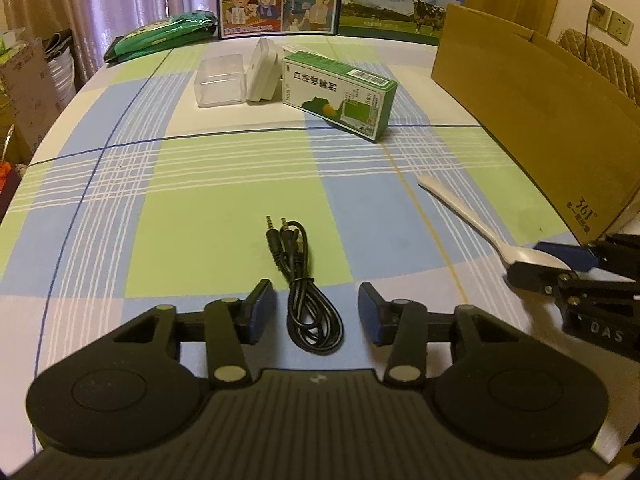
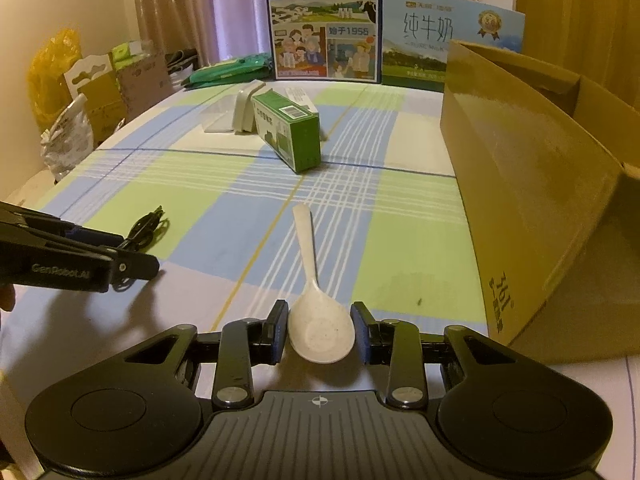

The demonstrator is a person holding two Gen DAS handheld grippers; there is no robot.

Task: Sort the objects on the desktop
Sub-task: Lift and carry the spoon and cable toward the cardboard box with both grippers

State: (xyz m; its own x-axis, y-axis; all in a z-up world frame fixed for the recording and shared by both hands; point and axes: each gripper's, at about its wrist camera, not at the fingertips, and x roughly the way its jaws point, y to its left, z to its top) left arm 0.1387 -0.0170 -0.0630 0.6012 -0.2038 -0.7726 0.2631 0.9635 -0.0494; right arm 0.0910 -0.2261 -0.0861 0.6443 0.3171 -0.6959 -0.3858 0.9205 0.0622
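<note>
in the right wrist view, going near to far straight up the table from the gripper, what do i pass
right gripper → white spoon lying between its open jaws → green box → blue milk carton standing at the far edge of the table

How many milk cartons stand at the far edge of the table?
2. The dark-blue illustrated milk carton stands at the back centre; the light-blue milk carton stands beside it on the right, partly behind the cardboard box, which could hide more.
</note>
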